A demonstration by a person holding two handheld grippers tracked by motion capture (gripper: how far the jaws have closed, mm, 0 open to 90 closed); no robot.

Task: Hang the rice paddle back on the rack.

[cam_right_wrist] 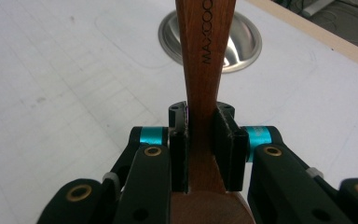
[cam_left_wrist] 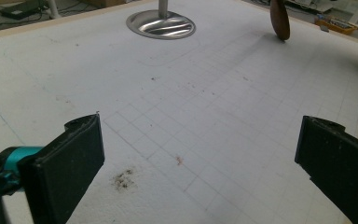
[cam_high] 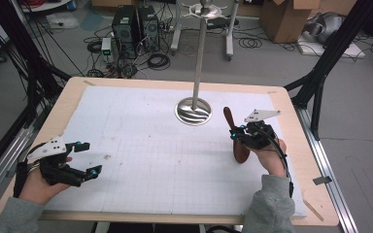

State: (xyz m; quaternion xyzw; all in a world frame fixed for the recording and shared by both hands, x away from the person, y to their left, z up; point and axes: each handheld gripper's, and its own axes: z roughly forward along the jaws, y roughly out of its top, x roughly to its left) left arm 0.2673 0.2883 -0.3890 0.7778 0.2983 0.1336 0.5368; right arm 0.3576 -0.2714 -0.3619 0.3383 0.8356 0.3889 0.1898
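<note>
**Carrying the wooden spoon to the stand**

We work on a wide table (cam_high: 291, 145) covered by a white gridded mat (cam_high: 150, 145), and near its far middle rises a metal stand (cam_high: 200, 58), a tall post on a round shiny base, with small arms at the top. That stand looks like our target, so we should plan a path that ends at its top, not its foot.

The wooden spoon (cam_high: 235, 136) is in the right gripper (cam_high: 243, 133), right of the stand's base and near it. In the right gripper view the two black jaws pinch the spoon's neck (cam_right_wrist: 200, 135) from both sides, just above the bowl, with the handle pointing away toward the stand. We judge the hold centred and firm; we would keep the wrist steady so the long handle does not swing into the post.

The left gripper (cam_high: 90, 160) rests low at the near left, its jaws spread wide over bare mat with nothing between them. We leave it there, well apart.
</note>
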